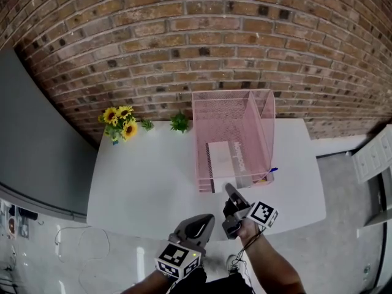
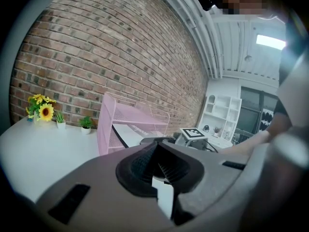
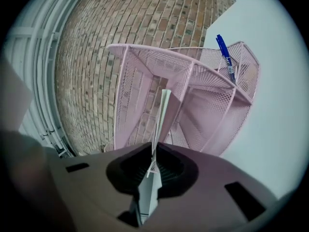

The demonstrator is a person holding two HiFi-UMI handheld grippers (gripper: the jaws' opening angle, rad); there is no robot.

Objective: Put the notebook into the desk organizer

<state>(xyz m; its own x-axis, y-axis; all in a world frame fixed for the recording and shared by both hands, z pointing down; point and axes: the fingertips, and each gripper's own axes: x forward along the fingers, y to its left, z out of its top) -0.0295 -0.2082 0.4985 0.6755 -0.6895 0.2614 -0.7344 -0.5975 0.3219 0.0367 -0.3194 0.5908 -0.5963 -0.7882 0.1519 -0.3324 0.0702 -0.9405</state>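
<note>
A pink mesh desk organizer stands on the white table against the brick wall. The white notebook lies inside its wide compartment, its near end at the organizer's front opening. My right gripper is at that opening, shut on the notebook's near edge. In the right gripper view the thin notebook runs from between the jaws of the right gripper into the organizer. My left gripper hangs at the table's front edge, left of the right one, shut and empty. From the left gripper view its jaws meet, facing the organizer.
A blue pen stands in the organizer's small right compartment. Sunflowers and a small green plant sit at the table's back edge by the wall. White shelving stands off to the right.
</note>
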